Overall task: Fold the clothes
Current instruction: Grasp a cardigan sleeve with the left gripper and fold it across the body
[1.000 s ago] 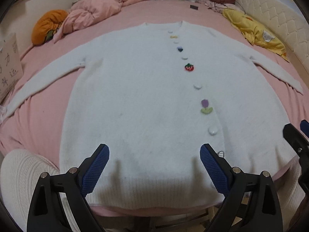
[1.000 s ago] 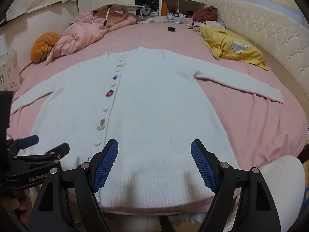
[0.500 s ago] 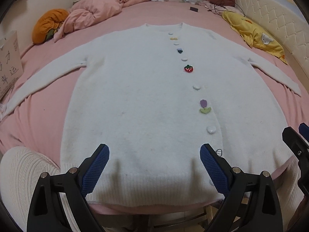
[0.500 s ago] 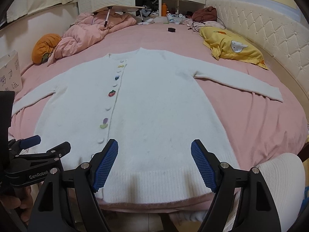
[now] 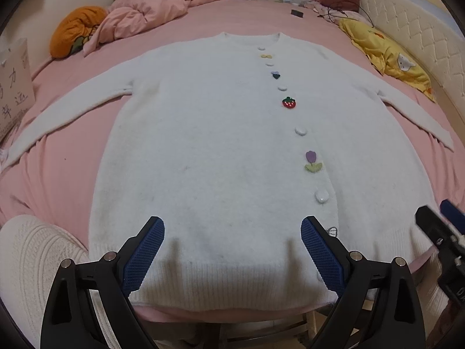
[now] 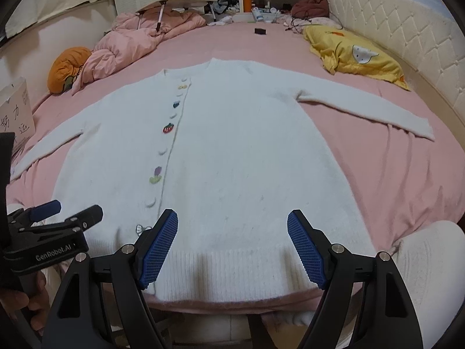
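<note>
A pink bed (image 5: 72, 180) was seen stretching away ahead of both sets of jaws, bordered on the right by a cream quilted headboard (image 6: 401, 32). A white cardigan (image 5: 221, 157) was laid flat and face up on it, sleeves spread out to either side, its ribbed hem lying nearest the jaws at the bed's front edge. The left gripper (image 5: 232, 250) was held just above the hem on the cardigan's left half, its jaws spread wide with nothing between them. The right gripper (image 6: 232, 244) was held likewise over the hem on the right half, jaws wide apart and empty; the left gripper was also seen from the side at the left edge of the right wrist view.

Far ahead and to the left of the jaws, a crumpled pink duvet (image 6: 136, 43) was heaped, with an orange cushion (image 6: 68, 68) just beside it. Far ahead to the right, a yellow garment (image 6: 354, 55) was lying near the headboard. A row of white buttons and small appliqués ran up the cardigan's placket, among them a purple tulip (image 5: 311, 160) nearer the jaws and a red strawberry (image 5: 289, 102) further off.
</note>
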